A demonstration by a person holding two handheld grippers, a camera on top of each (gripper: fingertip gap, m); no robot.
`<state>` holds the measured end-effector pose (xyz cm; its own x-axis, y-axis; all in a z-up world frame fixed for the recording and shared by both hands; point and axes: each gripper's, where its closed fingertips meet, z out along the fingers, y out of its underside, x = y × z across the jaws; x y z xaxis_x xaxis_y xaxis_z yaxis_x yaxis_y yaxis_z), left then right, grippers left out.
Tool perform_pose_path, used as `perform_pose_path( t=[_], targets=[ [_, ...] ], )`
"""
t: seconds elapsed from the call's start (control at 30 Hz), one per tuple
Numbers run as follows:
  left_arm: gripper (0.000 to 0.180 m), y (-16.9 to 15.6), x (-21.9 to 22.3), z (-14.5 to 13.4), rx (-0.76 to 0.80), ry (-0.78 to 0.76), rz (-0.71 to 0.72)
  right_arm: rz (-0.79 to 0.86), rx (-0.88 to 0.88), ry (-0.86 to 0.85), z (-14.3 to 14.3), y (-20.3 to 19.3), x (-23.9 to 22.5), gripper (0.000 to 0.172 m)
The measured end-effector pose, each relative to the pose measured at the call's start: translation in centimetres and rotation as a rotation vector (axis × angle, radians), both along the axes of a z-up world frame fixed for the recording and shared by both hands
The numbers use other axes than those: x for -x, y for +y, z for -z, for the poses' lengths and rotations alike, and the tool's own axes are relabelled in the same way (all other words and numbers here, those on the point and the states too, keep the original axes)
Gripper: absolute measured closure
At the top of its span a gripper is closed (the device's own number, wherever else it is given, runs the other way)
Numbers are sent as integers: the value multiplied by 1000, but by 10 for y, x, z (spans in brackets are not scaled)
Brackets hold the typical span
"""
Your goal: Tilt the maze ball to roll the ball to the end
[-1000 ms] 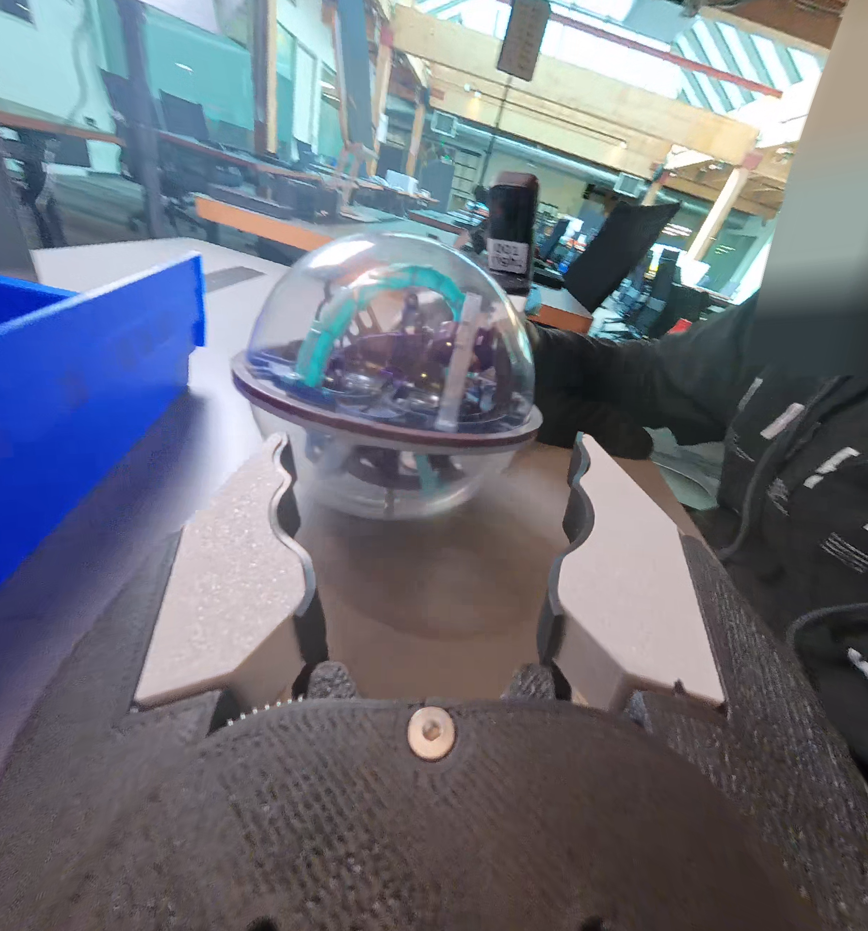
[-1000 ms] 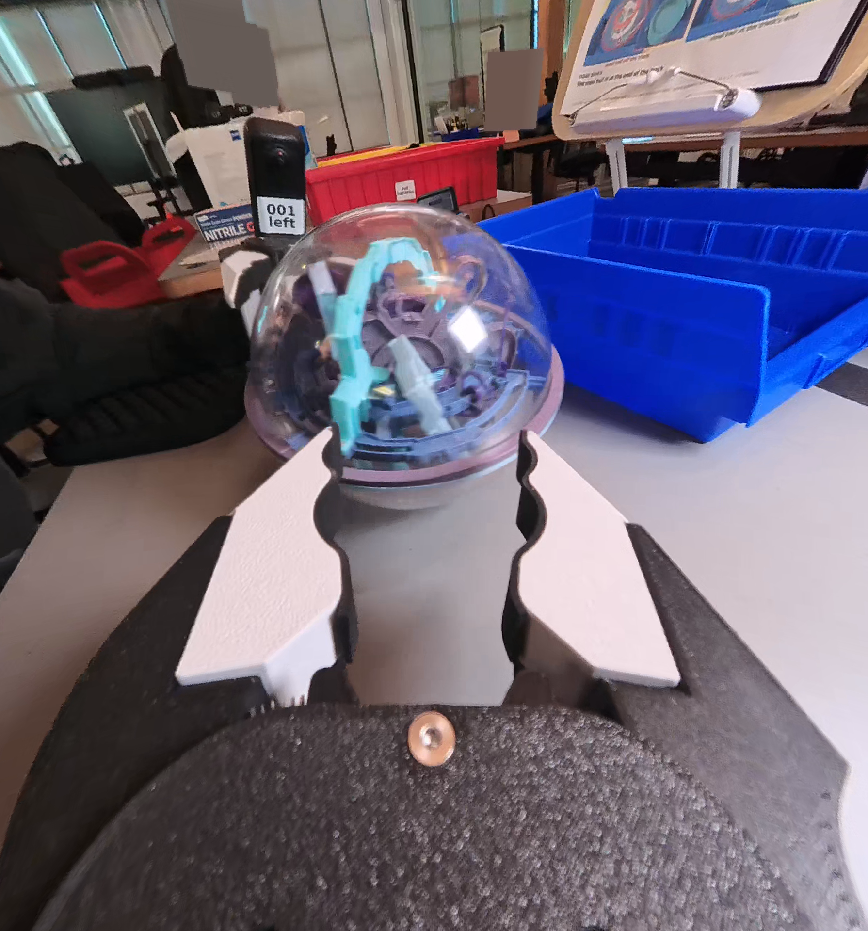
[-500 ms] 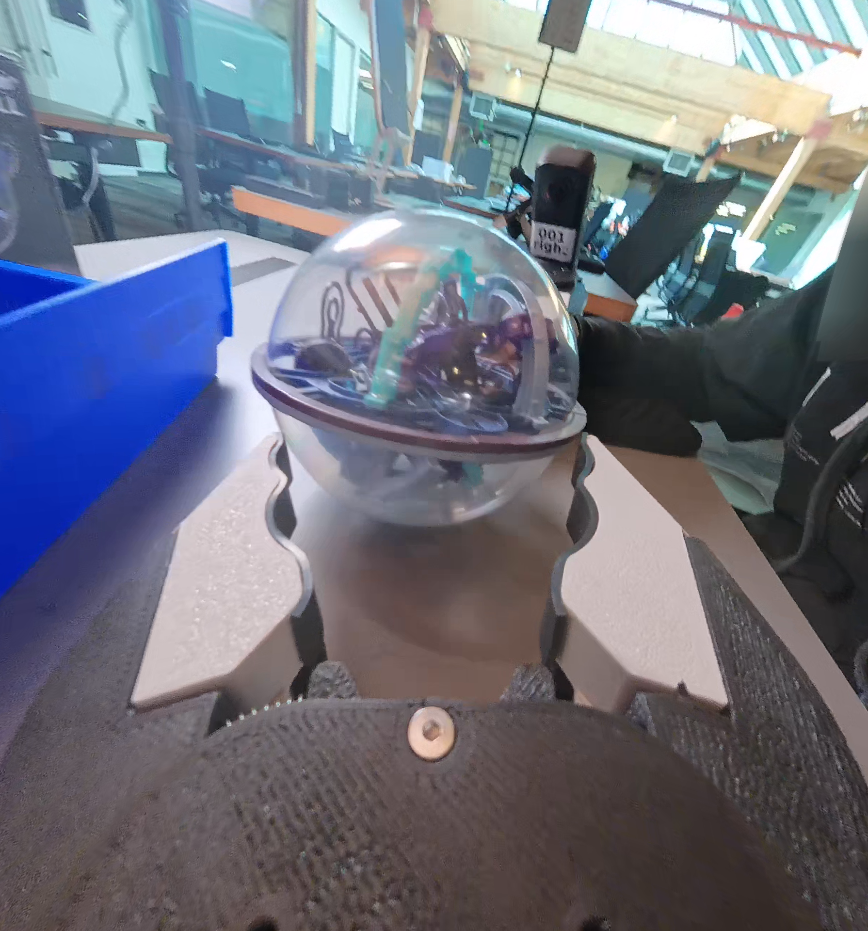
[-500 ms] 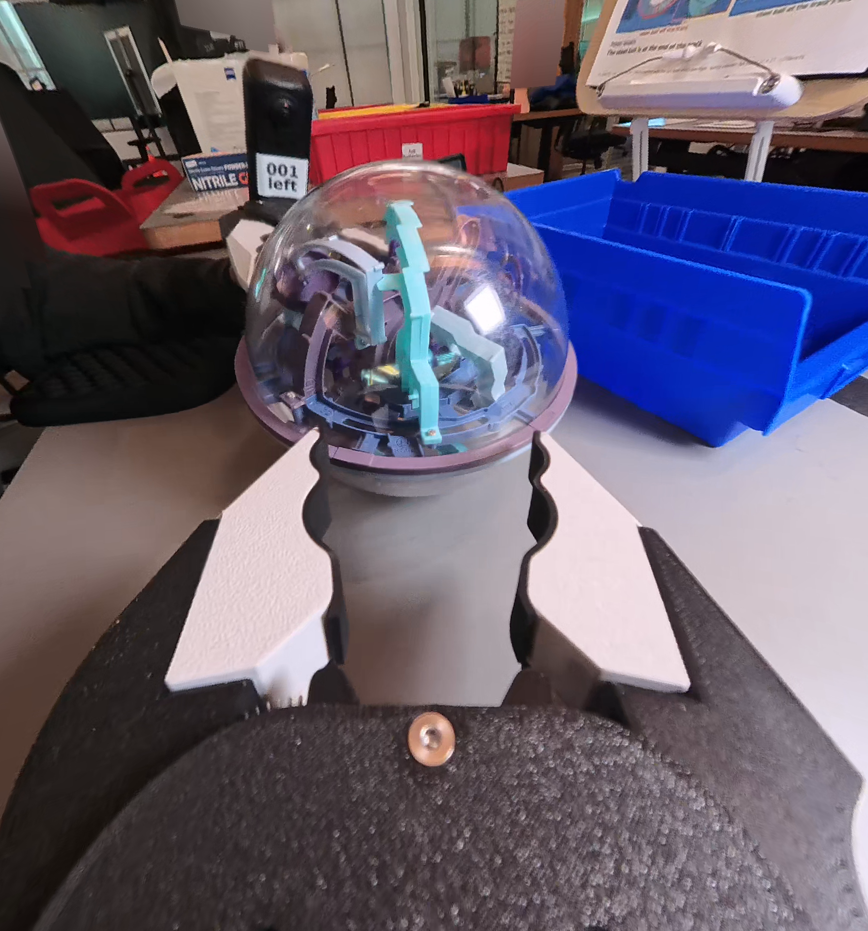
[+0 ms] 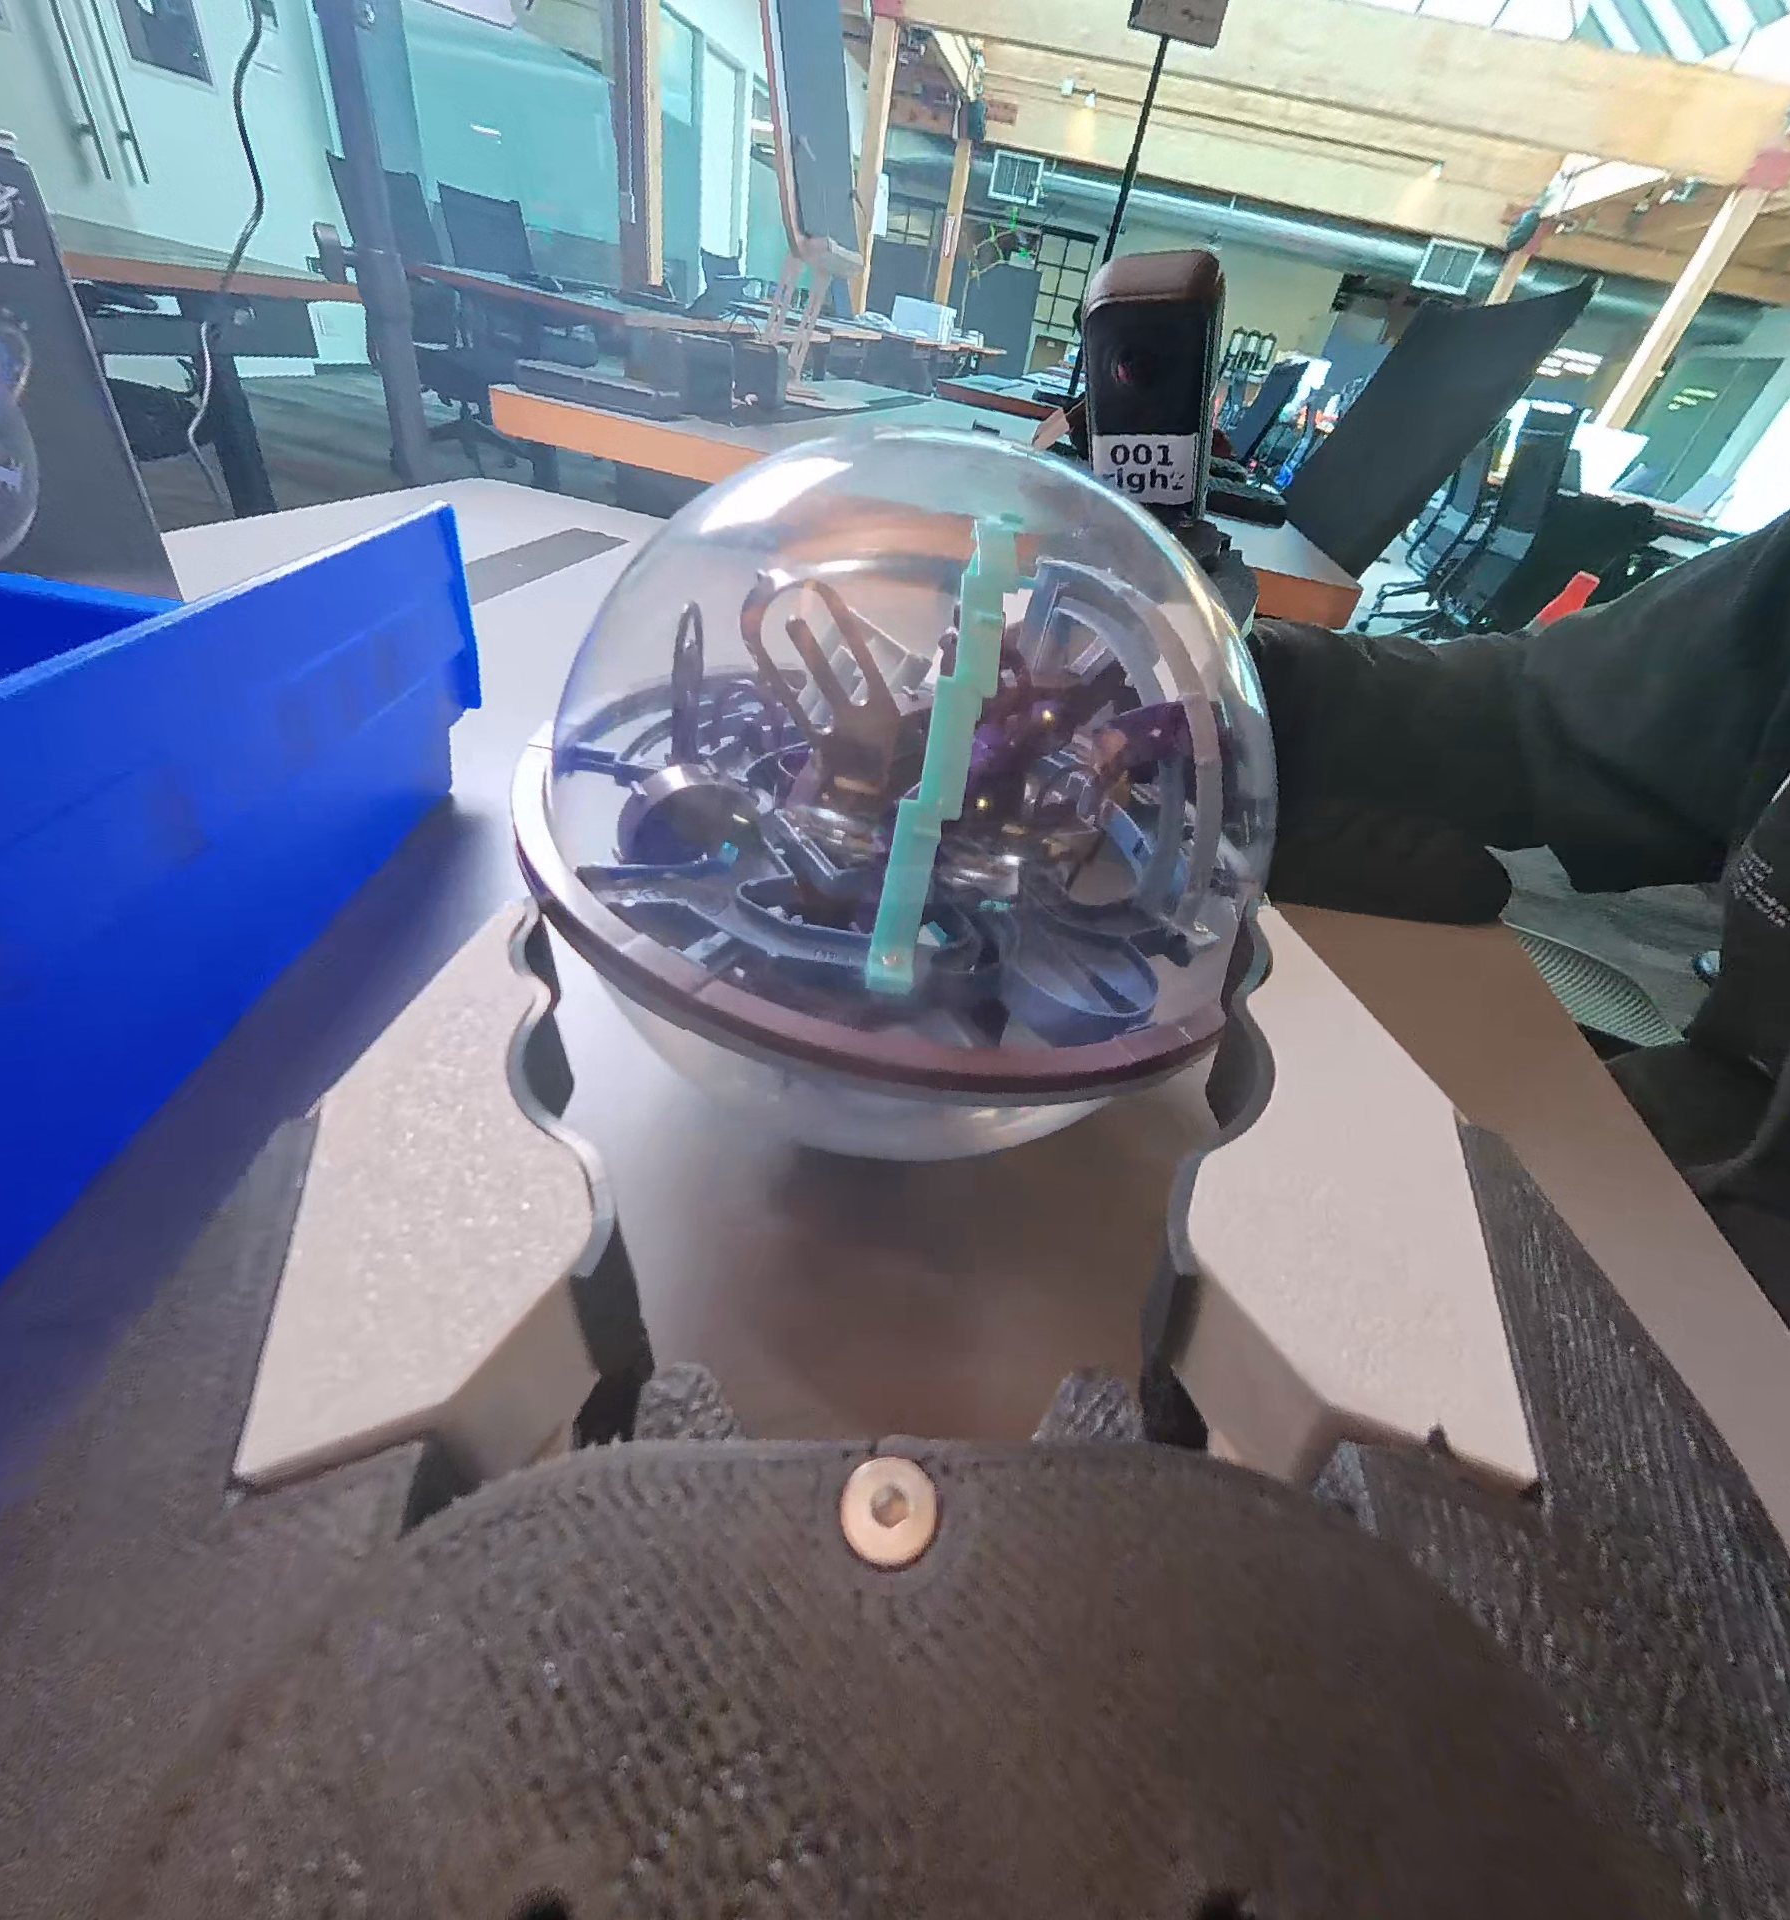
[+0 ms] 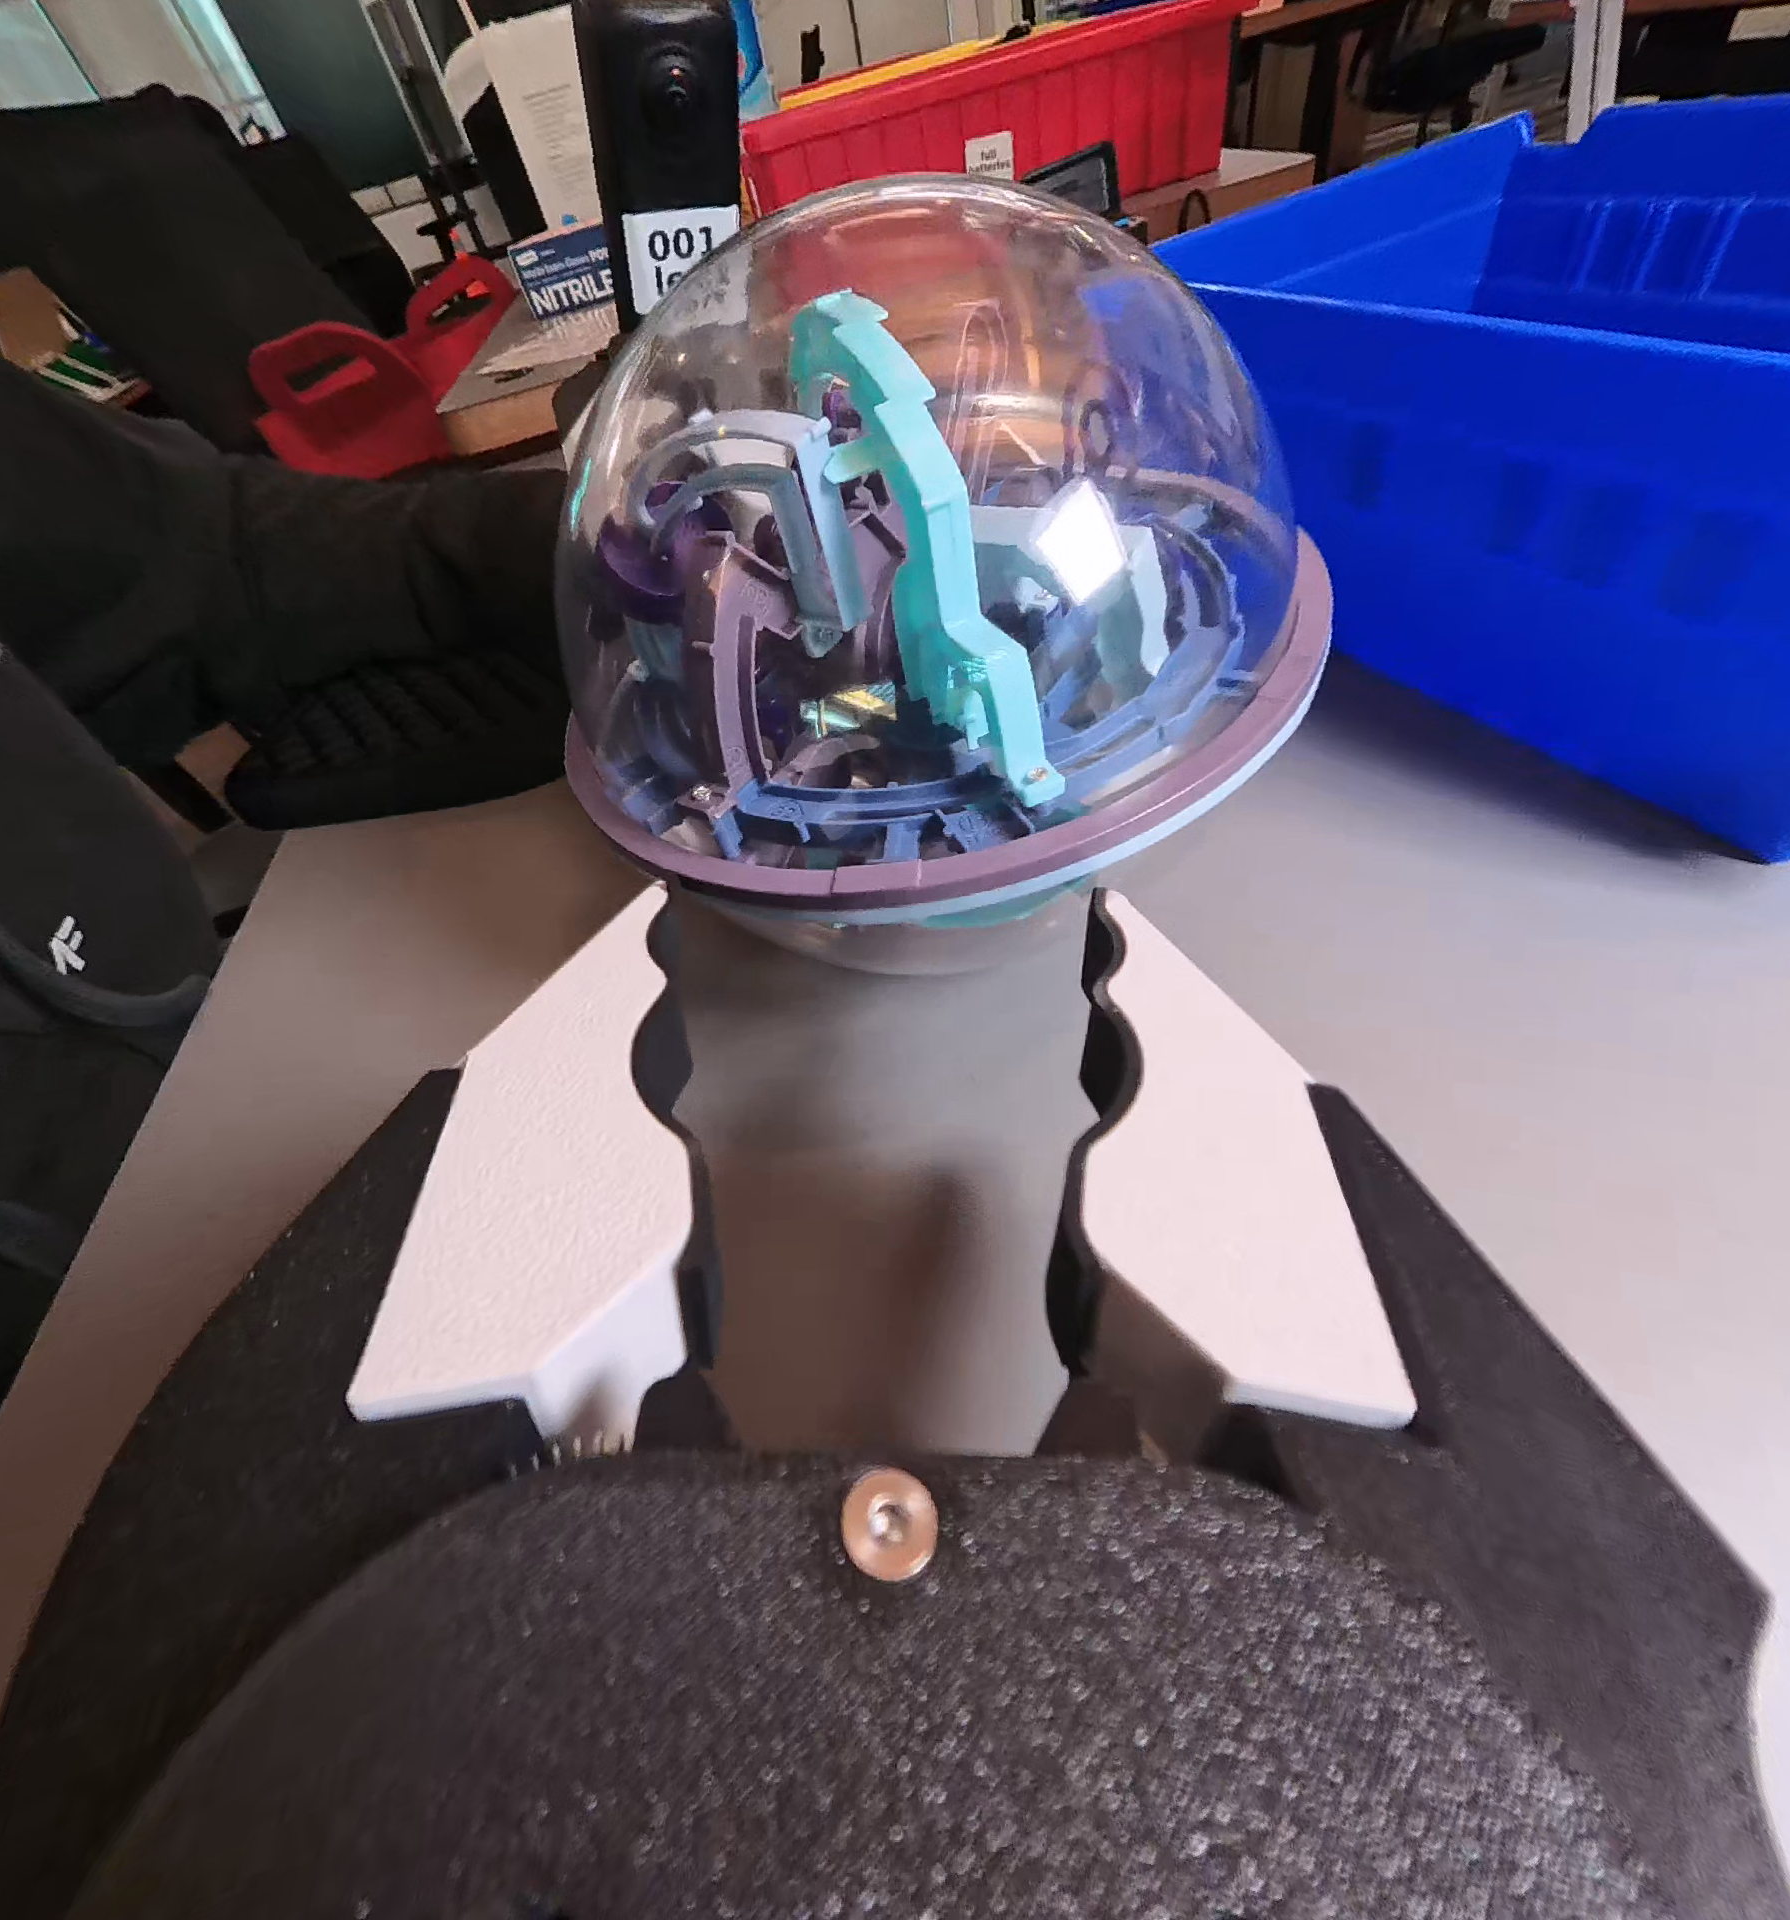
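The maze ball (image 5: 896,800) sits in the middle of both views. It is a clear round ball with a purple ring around its middle and blue, purple and teal tracks inside. Its ring is tipped, not flat.

The left gripper (image 5: 886,940) is spread wide. Its two fingertips press on the ring, one on each side, so it holds the maze ball. The right gripper (image 6: 875,904) comes from the other side. Its jaws are narrower, and its fingertips reach under the ring to the lower half of the ball. They look like they touch it, but I cannot tell for sure.

I cannot pick out the little ball inside, so I cannot tell how far it has rolled.

The maze ball is smooth and round. Only the fingertips hold it, so a fast tip may make it slip out, drop on the gray tabletop (image 6: 1493,1039) and roll away. The blue bin (image 6: 1556,520) stands close by, at the right of the right wrist view. A big swing may bump it. Too much tilt may also make the little ball fall off its track.
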<state>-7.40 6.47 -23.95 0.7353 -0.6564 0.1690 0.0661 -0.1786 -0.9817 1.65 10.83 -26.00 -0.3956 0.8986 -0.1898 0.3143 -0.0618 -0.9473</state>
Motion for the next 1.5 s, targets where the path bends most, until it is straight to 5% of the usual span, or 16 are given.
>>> perform_pose_path(
  t=[0.37,0.6,1.5],
  targets=[
    [57,-8,-5,-1,-79,129,-19,-14,170,-43,-4,5,-4,121],
    [56,-7,-4,3,-105,219,-51,-20,232,-44,-5,9,-5,152],
    [72,-9,1,-1,-81,146,-53,26,398,-55,-6,26,-3,159]
  ],
)
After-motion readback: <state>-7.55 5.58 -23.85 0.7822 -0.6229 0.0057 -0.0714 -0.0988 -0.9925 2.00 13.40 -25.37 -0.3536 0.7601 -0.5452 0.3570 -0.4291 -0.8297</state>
